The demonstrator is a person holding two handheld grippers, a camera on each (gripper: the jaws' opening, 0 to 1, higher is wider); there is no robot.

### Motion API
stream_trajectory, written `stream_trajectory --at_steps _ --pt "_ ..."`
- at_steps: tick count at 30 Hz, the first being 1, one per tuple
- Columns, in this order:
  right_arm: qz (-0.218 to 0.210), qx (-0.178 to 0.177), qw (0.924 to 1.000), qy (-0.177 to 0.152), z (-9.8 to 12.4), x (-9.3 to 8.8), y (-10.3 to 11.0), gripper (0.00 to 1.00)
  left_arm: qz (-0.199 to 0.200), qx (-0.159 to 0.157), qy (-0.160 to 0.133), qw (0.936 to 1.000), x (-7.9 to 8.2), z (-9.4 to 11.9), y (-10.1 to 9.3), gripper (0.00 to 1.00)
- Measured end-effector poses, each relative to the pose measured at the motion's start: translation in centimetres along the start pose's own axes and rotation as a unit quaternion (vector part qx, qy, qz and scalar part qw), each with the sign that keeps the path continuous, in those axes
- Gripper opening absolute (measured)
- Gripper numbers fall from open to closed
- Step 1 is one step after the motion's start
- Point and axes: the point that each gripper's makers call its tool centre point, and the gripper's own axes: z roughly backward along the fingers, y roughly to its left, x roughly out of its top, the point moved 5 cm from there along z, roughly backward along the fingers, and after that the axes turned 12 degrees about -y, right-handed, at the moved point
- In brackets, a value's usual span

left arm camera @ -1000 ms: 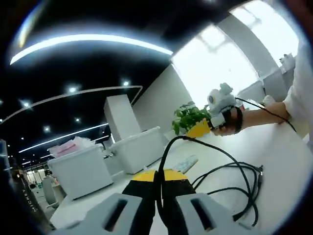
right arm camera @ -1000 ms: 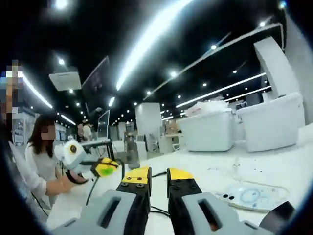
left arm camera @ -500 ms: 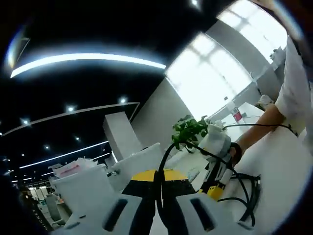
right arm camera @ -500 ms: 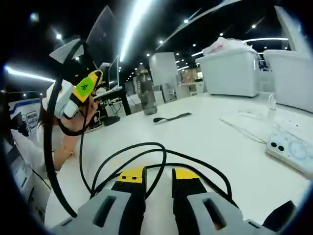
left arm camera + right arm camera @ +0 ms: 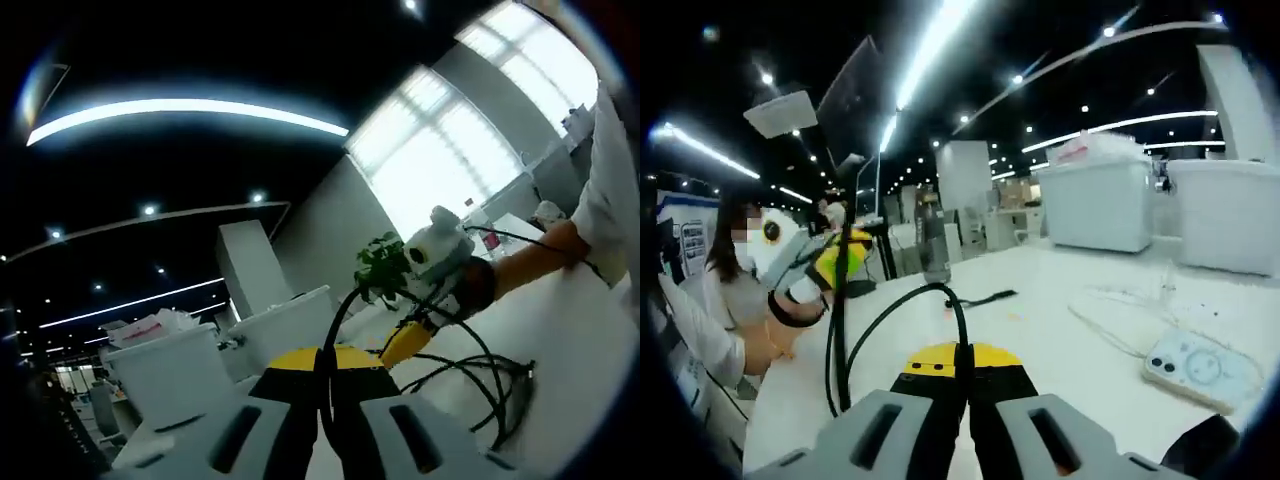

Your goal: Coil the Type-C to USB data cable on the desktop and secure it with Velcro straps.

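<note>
Left gripper view: left tongs (image 5: 322,375) at 6 o'clock, clamped on black cable (image 5: 335,320), which arcs up toward 1 o'clock to right tongs (image 5: 408,340). Remaining coils (image 5: 490,385) lie on white table (image 5: 570,330) at 4 o'clock. Judged: two pinch points keep one loop taut for coiling.

Right gripper view: right tongs (image 5: 965,370) closed on cable (image 5: 940,300); loop runs to left tongs (image 5: 845,255) at 9 o'clock. Black strap (image 5: 985,297), likely Velcro, lies beyond on table (image 5: 1060,330), unused. Phone (image 5: 1195,368) at 4 o'clock.
</note>
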Motion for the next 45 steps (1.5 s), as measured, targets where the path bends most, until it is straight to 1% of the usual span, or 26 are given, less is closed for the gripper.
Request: stream_trajectory --at_steps 1,3,4,6,7,8,10,11,13,15,17,19,20,21,22,23,27,30,34,37,38,41,42,43,44,45 --pt "0.021 -0.019 0.9996 -0.008 0.2 0.8 -0.3 0.01 0.006 -0.002 0.0 1.0 -0.1 0.0 -0.1 0.04" --pt "0.063 -0.041 0.9968 -0.03 0.5 2.1 -0.4 0.01 0.032 -0.01 -0.011 0.9994 0.1 -0.1 -0.5 0.04" --pt "0.07 -0.042 0.9959 -0.038 0.6 2.4 -0.3 0.01 0.035 -0.01 -0.013 0.9993 0.1 -0.2 -0.6 0.04" --pt "0.057 -0.038 0.9963 -0.052 0.8 2.8 0.3 0.01 0.033 -0.009 -0.011 0.9993 0.1 -0.3 -0.8 0.04" --pt "0.061 -0.047 0.9957 -0.052 0.9 2.8 0.3 0.01 0.032 -0.012 -0.012 0.9994 0.1 -0.3 -0.9 0.04" --pt "0.085 -0.068 0.9932 -0.043 0.9 2.7 0.0 0.01 0.038 -0.017 -0.014 0.999 0.1 -0.3 -1.2 0.04" --pt "0.145 -0.095 0.9846 -0.025 0.7 2.1 -0.5 0.01 0.052 -0.021 -0.02 0.9982 0.2 -0.5 -1.5 0.04" --pt "0.15 -0.095 0.984 -0.021 0.6 1.8 -0.3 0.01 0.051 -0.021 -0.018 0.9983 0.2 -0.6 -1.7 0.04" --pt "0.131 -0.077 0.988 -0.027 0.4 1.4 0.5 0.01 0.039 -0.014 -0.006 0.9991 -0.3 -0.8 -1.8 0.04" --pt "0.141 -0.063 0.9874 -0.036 0.4 1.6 1.1 0.01 0.029 -0.003 0.001 0.9996 -0.6 -0.7 -1.6 0.04" --pt "0.137 -0.062 0.9877 -0.041 0.5 1.6 1.3 0.01 0.012 0.015 -0.002 0.9998 -0.6 -0.6 -1.1 0.04" --pt "0.127 -0.052 0.9895 -0.046 0.6 1.7 1.3 0.01 -0.012 0.021 0.0 0.9997 -0.6 -0.5 -0.9 0.04" --pt "0.113 -0.045 0.991 -0.056 0.7 1.7 1.4 0.01 -0.033 0.031 0.002 0.999 -0.7 -0.5 -0.6 0.05" --pt "0.096 -0.035 0.9929 -0.061 0.7 1.6 1.6 0.01 -0.029 0.028 0.003 0.9992 -0.9 -0.6 -0.9 0.05" --pt "0.084 -0.035 0.9938 -0.064 0.7 1.6 1.5 0.01 -0.026 0.028 0.004 0.9993 -1.0 -0.6 -0.8 0.05" --pt "0.082 -0.033 0.9943 -0.06 0.7 1.5 1.4 0.01 -0.012 0.026 0.004 0.9996 -1.2 -0.6 -0.8 0.05" --pt "0.072 -0.035 0.9951 -0.058 0.7 1.2 1.1 0.01 0.021 0.022 0.0 0.9995 -1.5 -0.7 -0.8 0.06" --pt "0.061 -0.023 0.9958 -0.064 0.7 1.3 1.4 0.01 0.028 0.021 0.004 0.9994 -1.7 -0.7 -1.0 0.07" --pt "0.036 0.019 0.9967 -0.07 0.7 1.2 2.4 0.01 0.051 0.02 0.01 0.9985 -2.2 -0.9 -1.1 0.09" --pt "0.0 0.054 0.996 -0.072 0.6 1.2 3.3 0.01 0.06 0.02 0.013 0.9979 -2.4 -0.9 -1.2 0.09" --pt "-0.007 0.058 0.9958 -0.07 0.6 1.1 3.4 0.01 0.063 0.019 0.014 0.9977 -2.5 -0.9 -1.2 0.08" --pt "-0.019 0.059 0.9955 -0.071 0.7 1.0 3.1 0.02 0.062 0.015 0.015 0.9978 -2.2 -0.7 -1.1 0.05" --pt "-0.017 0.051 0.9958 -0.074 0.7 1.0 2.8 0.03 0.06 0.017 0.014 0.998 -2.1 -0.7 -0.9 0.04" --pt "-0.012 0.051 0.9954 -0.081 0.8 1.1 2.7 0.03 0.057 0.019 0.013 0.9981 -2.0 -0.6 -0.7 0.04" --pt "-0.02 0.057 0.9934 -0.097 0.9 1.4 2.8 0.04 0.056 0.019 0.012 0.9982 -2.0 -0.6 -0.6 0.04" --pt "-0.042 0.051 0.9918 -0.109 1.1 1.9 2.6 0.06 0.052 0.021 0.013 0.9983 -1.9 -0.6 -0.6 0.04"
